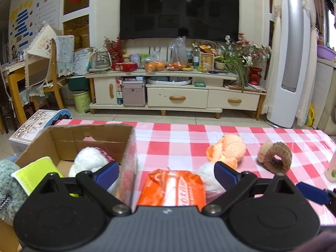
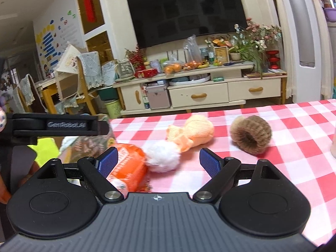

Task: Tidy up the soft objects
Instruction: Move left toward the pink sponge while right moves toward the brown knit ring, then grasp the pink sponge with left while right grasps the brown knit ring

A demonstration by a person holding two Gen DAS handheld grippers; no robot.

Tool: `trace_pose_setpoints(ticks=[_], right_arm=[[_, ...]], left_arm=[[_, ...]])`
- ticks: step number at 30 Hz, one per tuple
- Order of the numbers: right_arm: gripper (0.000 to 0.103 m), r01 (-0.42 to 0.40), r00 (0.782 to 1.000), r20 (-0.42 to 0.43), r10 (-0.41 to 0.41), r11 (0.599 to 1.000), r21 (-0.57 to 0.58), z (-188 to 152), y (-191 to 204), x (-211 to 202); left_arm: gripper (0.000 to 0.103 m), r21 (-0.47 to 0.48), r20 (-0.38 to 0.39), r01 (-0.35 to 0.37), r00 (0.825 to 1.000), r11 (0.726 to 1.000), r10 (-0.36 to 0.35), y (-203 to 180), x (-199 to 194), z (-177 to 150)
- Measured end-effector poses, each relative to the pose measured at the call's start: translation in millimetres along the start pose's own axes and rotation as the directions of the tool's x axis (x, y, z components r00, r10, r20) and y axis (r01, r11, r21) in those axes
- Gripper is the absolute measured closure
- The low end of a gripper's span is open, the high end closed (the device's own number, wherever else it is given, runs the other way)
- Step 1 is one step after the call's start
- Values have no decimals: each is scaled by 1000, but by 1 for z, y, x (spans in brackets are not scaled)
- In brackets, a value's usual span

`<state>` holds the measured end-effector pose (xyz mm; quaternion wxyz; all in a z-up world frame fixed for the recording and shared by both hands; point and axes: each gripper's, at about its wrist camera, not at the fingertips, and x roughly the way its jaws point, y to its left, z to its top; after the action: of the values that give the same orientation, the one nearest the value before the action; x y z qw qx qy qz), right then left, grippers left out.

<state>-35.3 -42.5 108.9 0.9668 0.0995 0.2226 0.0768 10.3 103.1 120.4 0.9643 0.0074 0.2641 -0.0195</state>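
My left gripper (image 1: 166, 173) is open, its jaws wide on either side of an orange plastic packet (image 1: 174, 189) on the checked tablecloth. To its left stands an open cardboard box (image 1: 92, 135) holding a white-and-pink knitted item (image 1: 92, 159); a yellow-green cloth (image 1: 35, 172) and a grey-green knitted piece (image 1: 8, 187) lie at its near corner. An orange knitted hat (image 1: 227, 150) with a white pompom (image 2: 162, 157) and a brown fuzzy ring (image 1: 277, 156) lie to the right. My right gripper (image 2: 158, 160) is open just in front of the pompom, beside the packet (image 2: 128, 168). The left gripper (image 2: 58, 125) shows side-on there.
The red-and-white checked table (image 1: 180, 145) ends at a far edge facing a TV cabinet (image 1: 176, 88). A pale pink object (image 1: 331, 168) stands at the right edge. A printed box (image 1: 31, 130) sits on the floor at left, by chairs.
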Motion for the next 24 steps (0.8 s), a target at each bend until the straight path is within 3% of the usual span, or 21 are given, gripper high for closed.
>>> trace_pose_setpoints(ticks=[7, 15, 24], right_arm=[[0, 87, 996, -1, -87, 996, 13, -2, -21, 8], [0, 204, 978, -40, -203, 978, 31, -1, -63, 37], [0, 240, 970, -45, -238, 970, 46, 8, -105, 73]], left_arm=[[5, 54, -32, 29, 999, 998, -27, -15, 4, -8], [5, 144, -67, 136, 990, 980, -127, -42, -9, -33], [6, 240, -156, 226, 969, 944, -193, -75, -16, -68]])
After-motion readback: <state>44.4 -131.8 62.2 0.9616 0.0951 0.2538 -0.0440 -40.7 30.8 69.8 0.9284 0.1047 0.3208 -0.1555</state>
